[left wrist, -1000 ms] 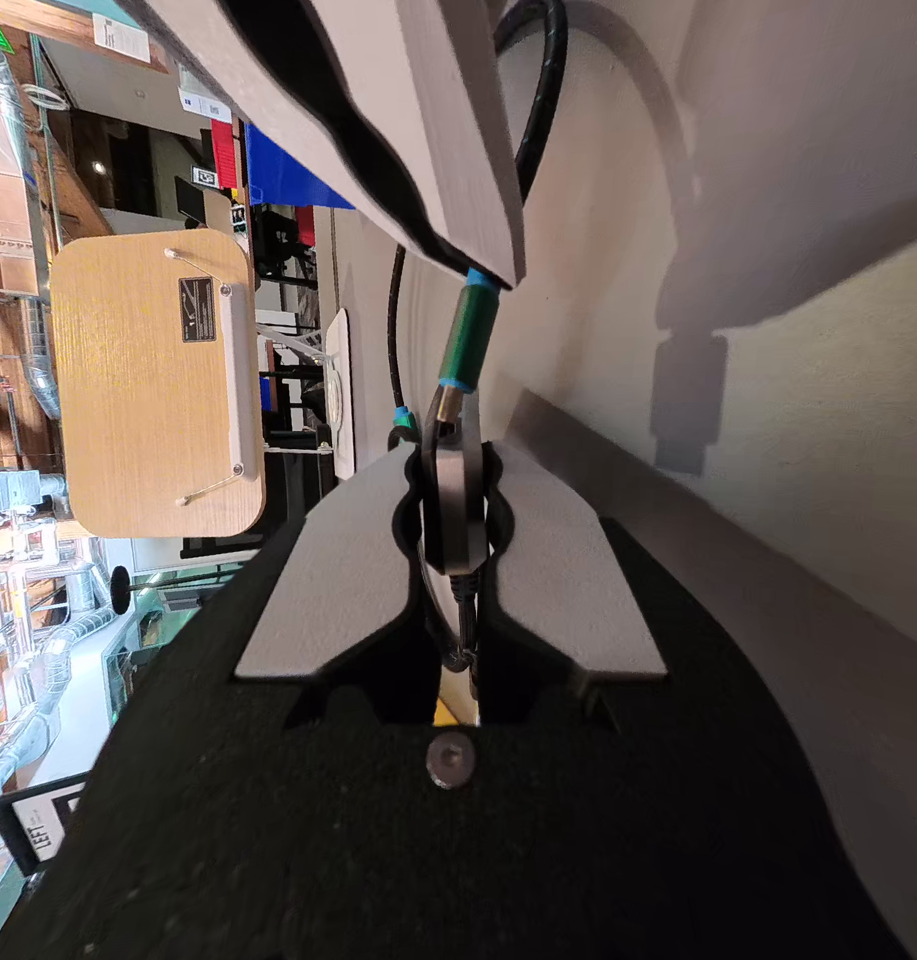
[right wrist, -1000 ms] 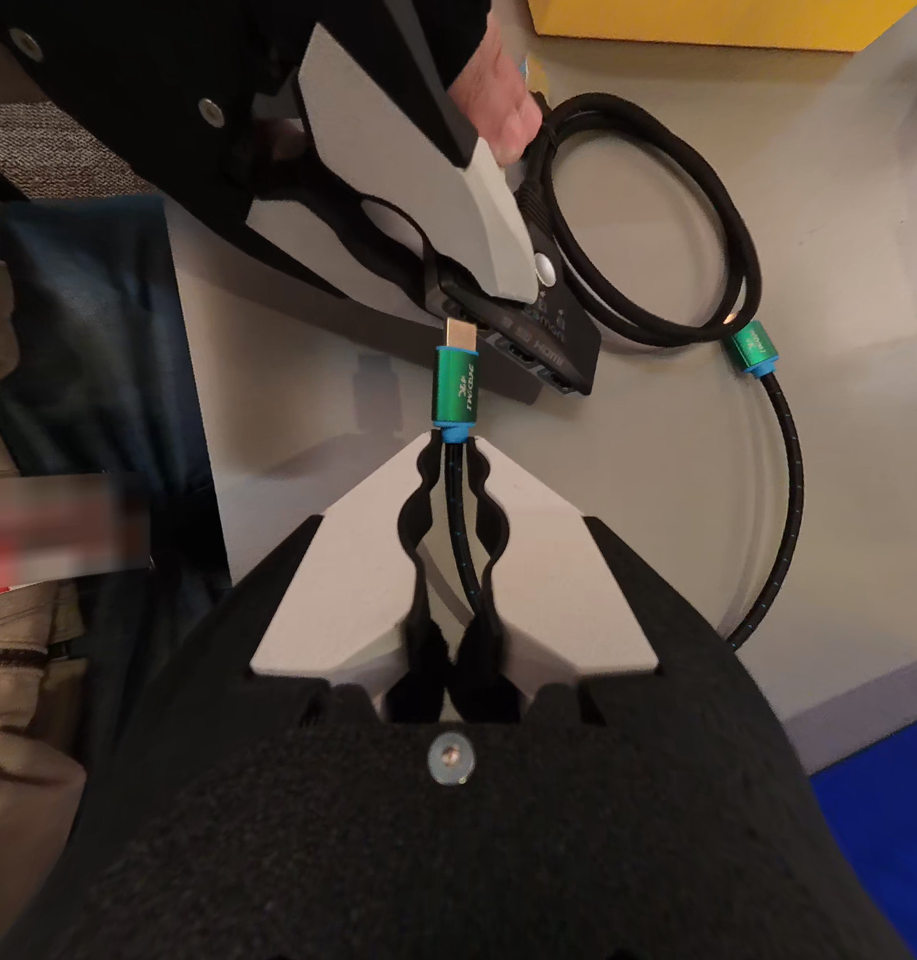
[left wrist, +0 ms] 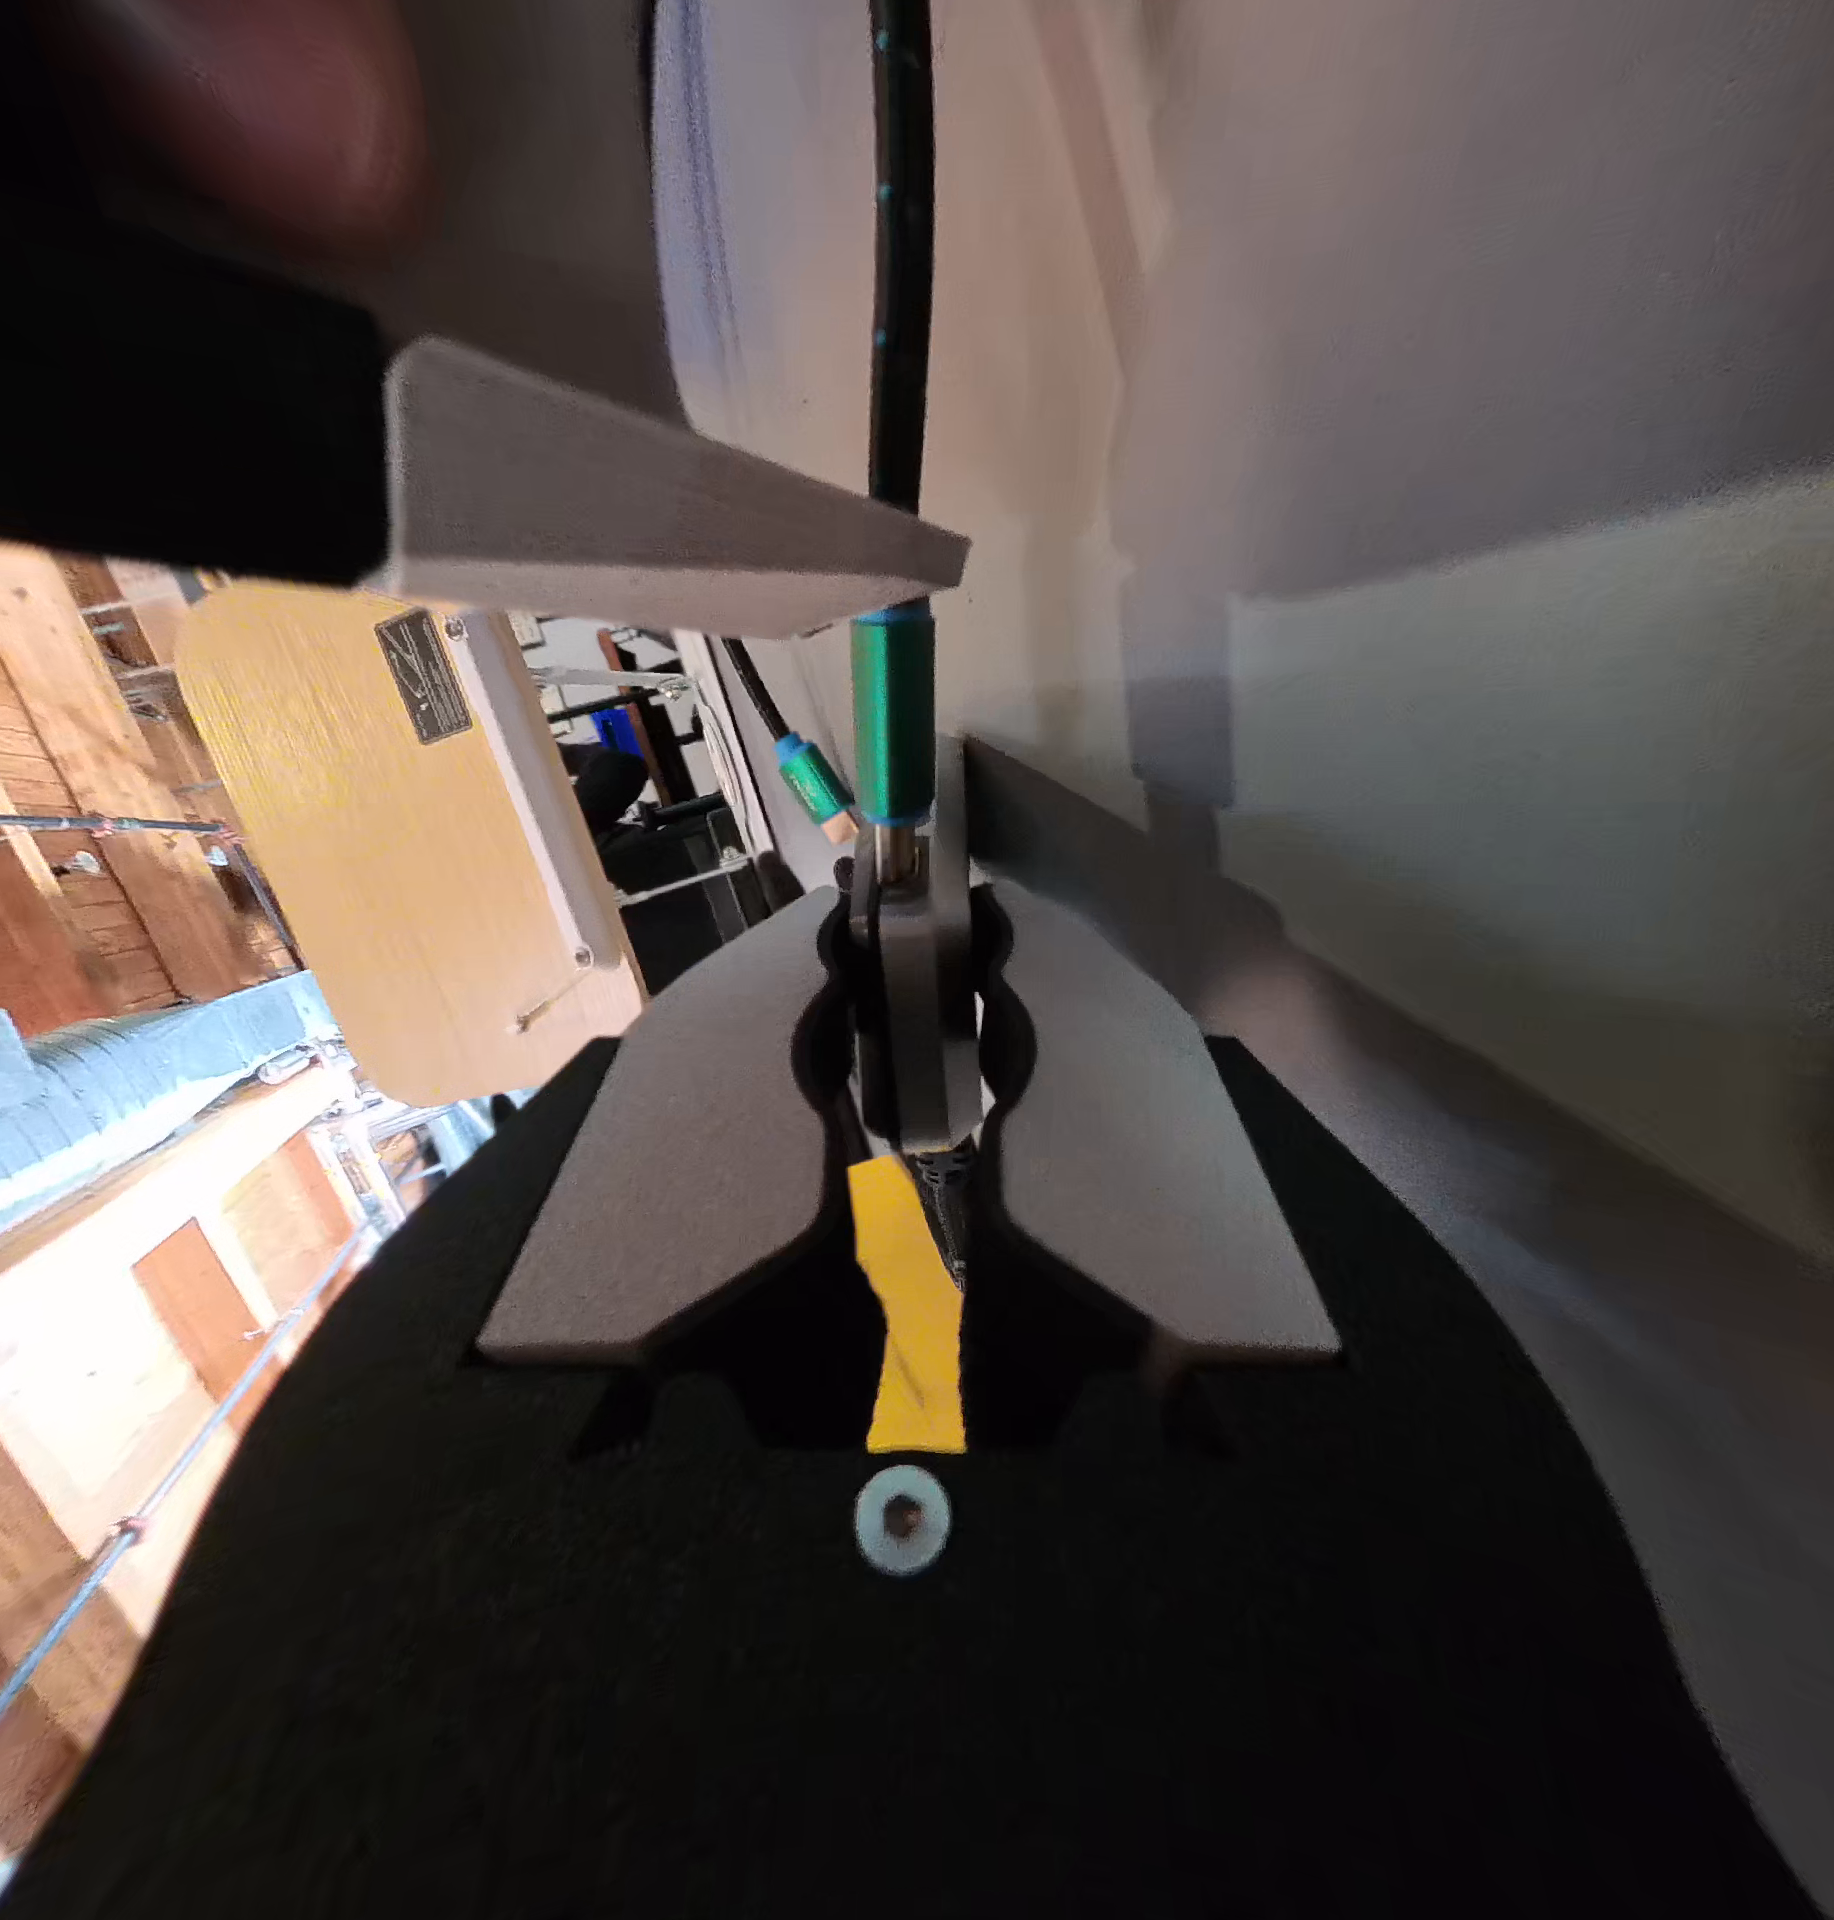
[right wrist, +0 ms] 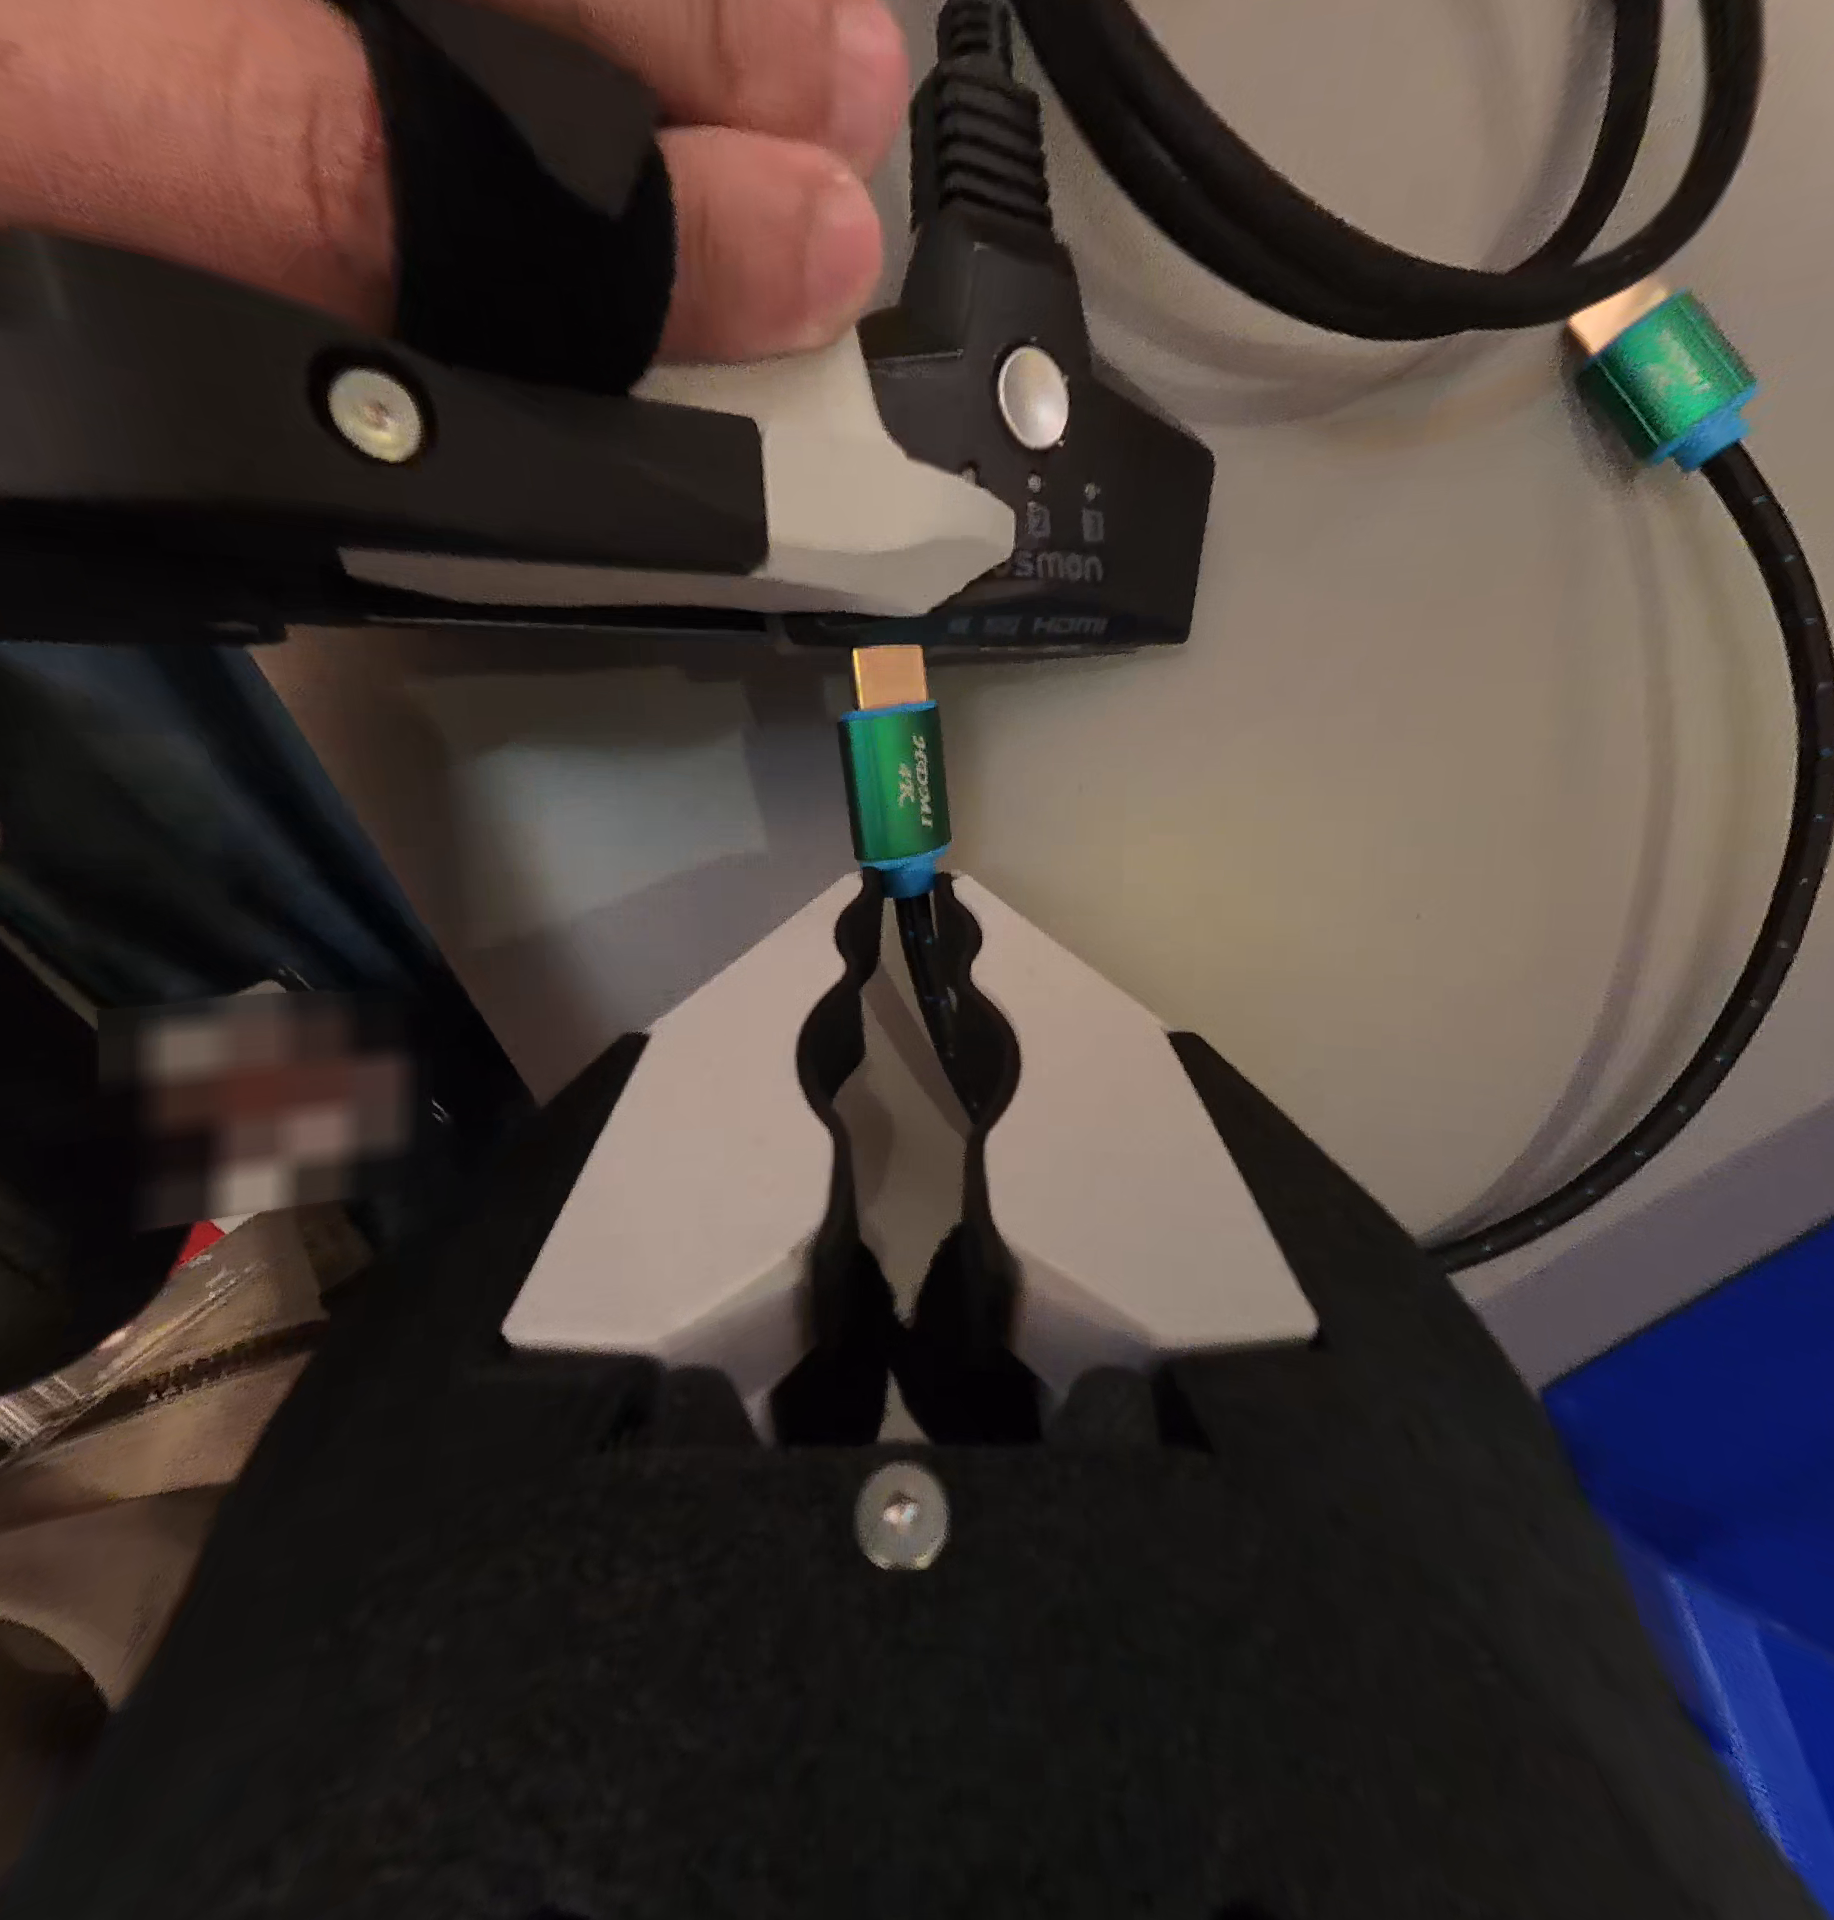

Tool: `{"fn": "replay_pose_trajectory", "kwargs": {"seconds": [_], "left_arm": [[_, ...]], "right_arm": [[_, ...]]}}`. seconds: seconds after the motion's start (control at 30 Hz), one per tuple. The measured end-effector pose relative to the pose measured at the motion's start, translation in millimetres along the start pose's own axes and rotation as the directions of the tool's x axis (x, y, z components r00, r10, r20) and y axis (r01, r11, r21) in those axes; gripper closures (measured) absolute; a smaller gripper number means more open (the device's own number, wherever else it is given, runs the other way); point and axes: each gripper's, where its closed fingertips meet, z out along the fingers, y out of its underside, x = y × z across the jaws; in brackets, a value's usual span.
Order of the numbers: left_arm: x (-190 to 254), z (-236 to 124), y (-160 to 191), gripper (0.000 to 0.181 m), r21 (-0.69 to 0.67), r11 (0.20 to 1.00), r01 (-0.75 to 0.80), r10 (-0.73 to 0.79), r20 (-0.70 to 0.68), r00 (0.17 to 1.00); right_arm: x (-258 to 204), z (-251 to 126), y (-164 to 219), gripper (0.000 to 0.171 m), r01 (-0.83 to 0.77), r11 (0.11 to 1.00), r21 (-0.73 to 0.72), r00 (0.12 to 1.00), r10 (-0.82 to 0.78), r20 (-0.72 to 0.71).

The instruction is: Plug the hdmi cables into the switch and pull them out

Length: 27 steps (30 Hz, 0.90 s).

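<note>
My right gripper (right wrist: 908,894) is pinched narrow on a black braided cable (right wrist: 934,987), just behind its green plug (right wrist: 895,784). The plug juts straight ahead of the fingertips, long axis in line with the gripper, gold tip pointing at the front edge of the switch (right wrist: 1089,520). In the right wrist view the tip is just short of touching a port; the left wrist view is blurred, and whether it has begun to enter I cannot tell.

My left gripper (left wrist: 913,935) is clamped on the switch, holding it edge-on, ports facing the incoming plug.

I judge the next move as a straight push along the plug's axis, right toward left.

A 2nd green plug (right wrist: 1661,384) lies loose on the table (right wrist: 1412,831), well off to the right.
</note>
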Motion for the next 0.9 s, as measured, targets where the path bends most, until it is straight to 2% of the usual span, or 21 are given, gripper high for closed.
{"fn": "replay_pose_trajectory", "kwargs": {"seconds": [0.23,0.3,0.4,0.47,0.57,0.7,0.9], "left_arm": [[-0.8,0.9,1.4,0.161,-0.036,0.999,-0.012,0.012,-0.001,1.0],[-0.8,1.0,1.3,0.162,-0.046,0.999,-0.012,0.012,-0.001,1.0],[-0.5,0.7,1.1,0.161,-0.051,0.999,-0.007,0.007,-0.002,1.0],[-0.7,0.2,1.2,0.161,-0.057,0.998,-0.007,0.006,-0.002,1.0],[-1.2,-0.5,-0.1,0.162,-0.058,0.998,-0.008,0.008,0.003,1.0],[-3.6,-1.3,-2.1,0.162,-0.068,0.997,0.02,-0.02,0.001,1.0],[-8.4,-2.9,-1.4,0.161,-0.048,0.996,0.08,-0.079,0.014,0.997]], "right_arm": [[0.2,0.3,-0.9,0.163,0.017,1.0,-0.018,0.999,-0.017,-0.029],[2.3,1.2,-0.9,0.163,0.077,0.997,-0.024,0.995,-0.078,-0.07],[5.7,2.2,-2.7,0.163,0.257,0.966,-0.03,0.952,-0.258,-0.165],[6.6,1.3,-3.6,0.163,0.279,0.96,-0.031,0.943,-0.28,-0.178],[3.2,-0.7,-2.9,0.163,0.23,0.973,-0.001,0.967,-0.229,-0.109],[-0.4,-5.0,-2.1,0.163,0.023,0.999,0.043,0.997,-0.026,0.068],[-2.0,-10.4,-5.0,0.163,-0.072,0.995,0.068,0.991,0.063,0.121]]}}
